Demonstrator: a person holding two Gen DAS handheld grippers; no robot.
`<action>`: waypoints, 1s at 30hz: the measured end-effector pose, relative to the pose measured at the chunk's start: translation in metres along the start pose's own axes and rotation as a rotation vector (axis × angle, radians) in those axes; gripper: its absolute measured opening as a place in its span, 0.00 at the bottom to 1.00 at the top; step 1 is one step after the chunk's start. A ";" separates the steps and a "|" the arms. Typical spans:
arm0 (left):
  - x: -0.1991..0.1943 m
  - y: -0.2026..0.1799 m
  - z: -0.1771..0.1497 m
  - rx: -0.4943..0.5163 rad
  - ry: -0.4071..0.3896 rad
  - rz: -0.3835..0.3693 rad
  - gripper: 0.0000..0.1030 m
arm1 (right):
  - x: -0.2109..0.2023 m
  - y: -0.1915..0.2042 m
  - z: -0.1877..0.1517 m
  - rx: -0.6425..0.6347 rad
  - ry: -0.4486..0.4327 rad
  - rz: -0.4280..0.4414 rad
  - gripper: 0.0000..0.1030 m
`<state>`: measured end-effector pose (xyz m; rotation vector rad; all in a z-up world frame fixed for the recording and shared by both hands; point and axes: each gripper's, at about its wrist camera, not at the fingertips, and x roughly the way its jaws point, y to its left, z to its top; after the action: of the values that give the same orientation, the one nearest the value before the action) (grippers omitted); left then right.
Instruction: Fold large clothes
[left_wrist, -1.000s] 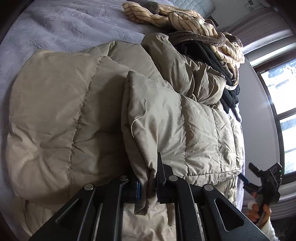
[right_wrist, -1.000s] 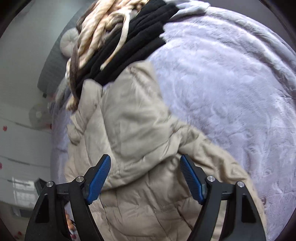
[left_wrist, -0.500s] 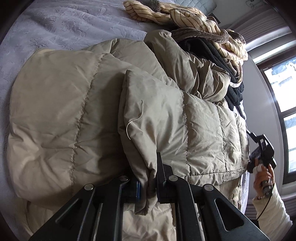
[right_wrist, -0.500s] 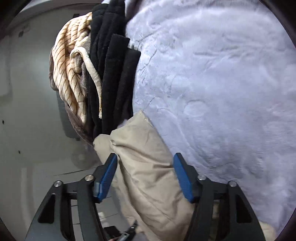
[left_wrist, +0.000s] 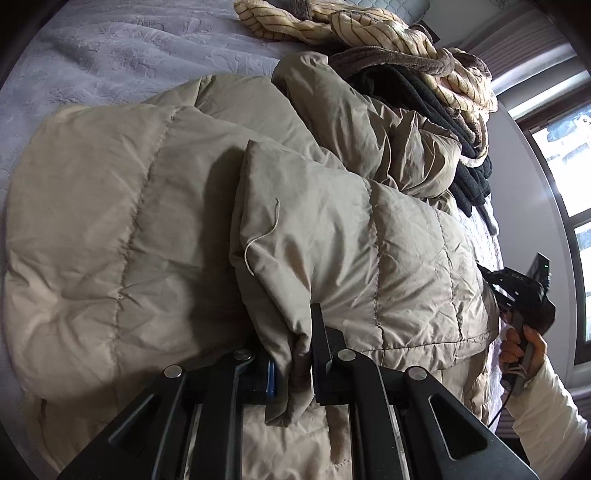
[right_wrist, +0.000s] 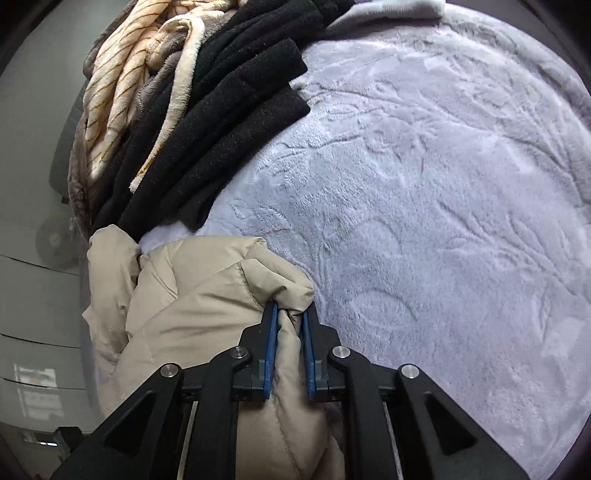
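Observation:
A beige quilted down jacket (left_wrist: 155, 229) lies spread on a lavender bed cover (left_wrist: 122, 55). My left gripper (left_wrist: 293, 354) is shut on a folded corner of the jacket's hem, which bunches between its pads. In the right wrist view the jacket (right_wrist: 207, 306) shows its other corner, and my right gripper (right_wrist: 290, 325) is closing on that corner, with the blue pads pressing a fold of fabric. The right gripper (left_wrist: 524, 291) also shows at the right edge of the left wrist view, held by a hand in a white sleeve.
A pile of black (right_wrist: 221, 122) and cream striped clothes (right_wrist: 118, 92) lies at the head of the bed, touching the jacket's far end. Open lavender bed cover (right_wrist: 443, 203) stretches right of the right gripper. A window (left_wrist: 569, 158) stands beyond the bed's edge.
The right gripper has moved across to the jacket's corner and its jaws have gone from wide apart to pinching the fabric. The left gripper has kept its hold and place.

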<state>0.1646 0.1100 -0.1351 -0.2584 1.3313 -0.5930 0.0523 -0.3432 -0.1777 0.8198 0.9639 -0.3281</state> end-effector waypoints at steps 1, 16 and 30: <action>-0.004 -0.002 0.000 0.001 -0.004 0.017 0.26 | -0.010 0.004 -0.003 -0.019 -0.017 -0.016 0.13; -0.023 -0.045 -0.019 0.258 -0.080 0.138 0.58 | -0.049 0.024 -0.073 -0.275 -0.011 -0.097 0.13; 0.004 -0.022 -0.033 0.186 -0.068 0.184 0.53 | -0.023 0.016 -0.081 -0.424 0.007 -0.196 0.11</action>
<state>0.1278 0.0948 -0.1356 -0.0036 1.2099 -0.5432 0.0011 -0.2750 -0.1760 0.3415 1.0757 -0.2757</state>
